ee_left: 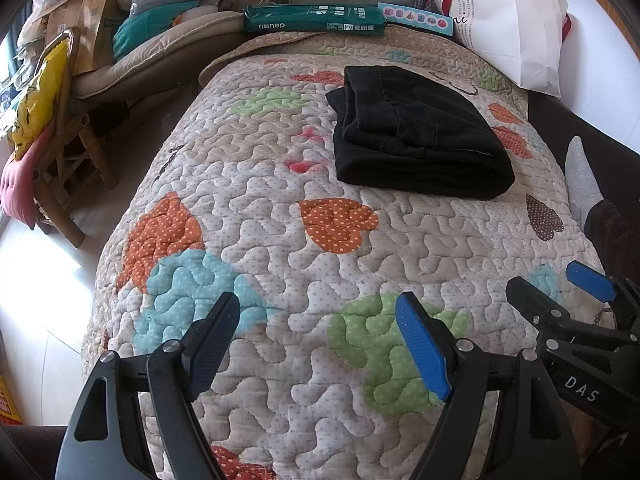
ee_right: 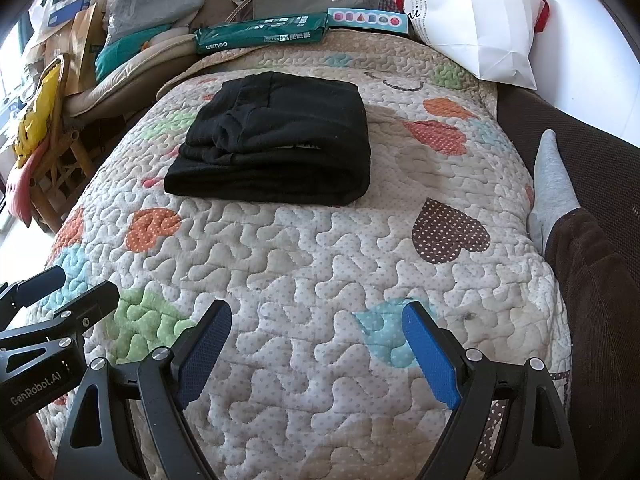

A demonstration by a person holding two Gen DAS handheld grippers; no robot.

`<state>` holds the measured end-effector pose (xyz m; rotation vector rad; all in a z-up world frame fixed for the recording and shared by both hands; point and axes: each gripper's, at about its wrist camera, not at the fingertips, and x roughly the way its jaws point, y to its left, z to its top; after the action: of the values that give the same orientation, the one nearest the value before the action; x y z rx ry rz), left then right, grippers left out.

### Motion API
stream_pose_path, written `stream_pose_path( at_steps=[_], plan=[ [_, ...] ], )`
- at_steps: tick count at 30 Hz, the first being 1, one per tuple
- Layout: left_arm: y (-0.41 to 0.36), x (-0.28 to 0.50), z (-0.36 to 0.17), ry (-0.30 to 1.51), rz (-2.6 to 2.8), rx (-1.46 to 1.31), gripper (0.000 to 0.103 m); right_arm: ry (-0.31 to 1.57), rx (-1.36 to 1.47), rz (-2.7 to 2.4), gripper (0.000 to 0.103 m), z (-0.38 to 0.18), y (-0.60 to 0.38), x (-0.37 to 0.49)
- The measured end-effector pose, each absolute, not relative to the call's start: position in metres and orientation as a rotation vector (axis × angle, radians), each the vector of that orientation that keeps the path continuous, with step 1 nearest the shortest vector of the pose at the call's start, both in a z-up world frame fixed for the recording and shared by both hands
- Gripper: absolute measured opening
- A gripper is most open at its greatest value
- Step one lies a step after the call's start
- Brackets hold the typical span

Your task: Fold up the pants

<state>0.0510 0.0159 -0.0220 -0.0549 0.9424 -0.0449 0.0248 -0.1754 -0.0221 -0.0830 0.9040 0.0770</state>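
Left gripper (ee_left: 320, 344) and right gripper (ee_right: 316, 350) jaws released; "GenRobot.AI", "DAS"; folded black pants (ee_right: 276, 140); "deli" pack (ee_left: 316, 18)

Heart-patterned quilt (ee_left: 280, 208) – behind it a green paper ream (ee_left: 316, 19) and white bag (ee_left: 516, 28).

- You see the black pants (ee_left: 420, 136) lying on the quilt (ee_left: 280, 240), folded into a compact, roughly rectangular stack of several layers.
- Your nearest edge is a thick, rounded fold; thinner layers sit stepped on top, their loose edges showing toward the left side.
- A small pale label peeks out between the layers near the right of the stack.
- In your right wrist view the pants (ee_right: 276, 140) rest flat on the far half of the quilt (ee_right: 320, 280), well apart from its near edge.
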Motion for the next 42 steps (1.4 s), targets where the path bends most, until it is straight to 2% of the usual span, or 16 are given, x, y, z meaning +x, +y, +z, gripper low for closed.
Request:
stream_pose_path(
  at_steps=[42],
  plan=[
    [0.0162, 0.0521, -0.0211, 0.945, -0.042, -0.055, 0.080, 0.908, -0.090, 0.079, 0.091, -0.0247, -0.1750, 0.0253]
  ],
)
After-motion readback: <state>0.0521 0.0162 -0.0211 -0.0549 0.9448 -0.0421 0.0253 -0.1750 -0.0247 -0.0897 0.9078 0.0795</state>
